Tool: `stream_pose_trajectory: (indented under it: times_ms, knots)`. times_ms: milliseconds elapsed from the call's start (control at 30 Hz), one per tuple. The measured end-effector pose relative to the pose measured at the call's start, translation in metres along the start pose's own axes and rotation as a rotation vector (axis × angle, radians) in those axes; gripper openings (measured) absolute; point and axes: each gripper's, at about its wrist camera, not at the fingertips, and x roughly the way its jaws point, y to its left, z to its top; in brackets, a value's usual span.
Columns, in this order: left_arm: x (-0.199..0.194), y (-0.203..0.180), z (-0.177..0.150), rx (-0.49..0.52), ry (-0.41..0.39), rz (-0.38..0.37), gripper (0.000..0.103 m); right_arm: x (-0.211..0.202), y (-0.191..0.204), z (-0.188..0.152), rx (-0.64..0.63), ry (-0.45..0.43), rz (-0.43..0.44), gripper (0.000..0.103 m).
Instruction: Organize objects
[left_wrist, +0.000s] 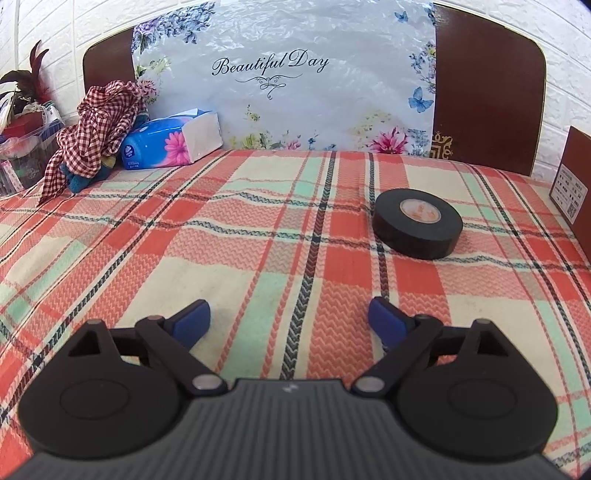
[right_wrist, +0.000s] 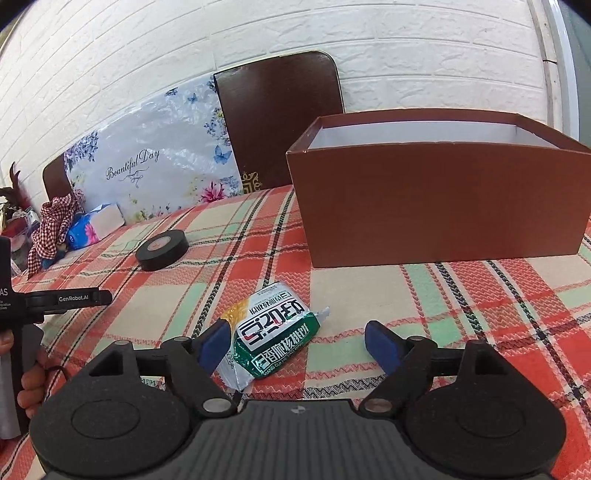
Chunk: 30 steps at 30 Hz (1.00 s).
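The step in hand looks like picking up the snack packet (right_wrist: 275, 334) with the right gripper (right_wrist: 295, 345) so that it can go into the brown box (right_wrist: 439, 206). To do it well, I think the right gripper needs to shift a little to its left side, so that the packet sits in the middle of the gap, and then close on the thick green part, not on the thin crimped ends, which would slip. The packet is soft, so a gentle squeeze should be enough.

The right gripper is spread wide and pinches nothing. The packet lies flat on the checked cloth of the worktop (right_wrist: 461, 295), between the two fingers but much nearer to the left blue pad (right_wrist: 212, 341); it seems to touch it or almost touch it, I cannot tell which. The box stands open behind the packet, toward the right.

The left gripper (left_wrist: 290, 321) is also spread and empty. The black tape roll (left_wrist: 417, 227) lies ahead of it, to the right, well apart from its fingers.
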Motion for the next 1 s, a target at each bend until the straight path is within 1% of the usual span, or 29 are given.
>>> stream_pose_trajectory:
  times_ms: [267, 400, 467, 533, 633, 700, 733, 767, 833, 867, 933, 967, 1000]
  knots:
    - [0.000, 0.001, 0.000, -0.007, 0.002, -0.006, 0.095, 0.003, -0.003, 0.000, 0.008, 0.011, 0.007, 0.081]
    - [0.000, 0.001, 0.000, -0.007, 0.002, -0.005, 0.095, 0.000, -0.002, -0.001, 0.001, -0.001, 0.012, 0.081]
    - [0.000, 0.001, 0.000, -0.007, 0.002, -0.005, 0.095, -0.006, 0.003, -0.002, -0.033, -0.035, 0.031, 0.081]
    - [0.000, 0.001, 0.000, -0.006, 0.002, -0.004, 0.095, -0.009, 0.014, -0.005, -0.098, -0.047, 0.045, 0.081]
    - [0.000, 0.002, 0.000, -0.007, 0.002, -0.005, 0.095, -0.002, 0.031, -0.008, -0.194, -0.008, 0.039, 0.080]
    - [0.000, 0.001, 0.000, -0.006, 0.002, -0.004, 0.095, 0.009, 0.041, -0.008, -0.247, 0.064, 0.021, 0.076]
    - [0.000, 0.001, 0.000, -0.007, 0.002, -0.005, 0.095, 0.015, 0.045, -0.008, -0.268, 0.095, 0.011, 0.076]
    - [0.000, 0.001, 0.000, -0.007, 0.002, -0.005, 0.095, 0.016, 0.048, -0.009, -0.282, 0.090, 0.006, 0.073]
    - [0.000, 0.001, 0.000, -0.006, 0.002, -0.004, 0.095, 0.015, 0.048, -0.011, -0.295, 0.083, 0.024, 0.050]
    - [0.000, 0.001, 0.000, -0.005, 0.002, -0.004, 0.095, 0.014, 0.048, -0.011, -0.296, 0.076, 0.019, 0.042]
    - [0.000, 0.001, 0.000, -0.006, 0.002, -0.004, 0.095, 0.013, 0.045, -0.011, -0.285, 0.068, 0.009, 0.024]
    - [0.000, 0.002, 0.000, -0.005, 0.002, -0.003, 0.095, 0.013, 0.043, -0.011, -0.271, 0.065, -0.003, 0.020]
    - [0.000, 0.002, 0.000, -0.005, 0.002, -0.003, 0.095, 0.011, 0.039, -0.010, -0.251, 0.062, -0.009, 0.011]
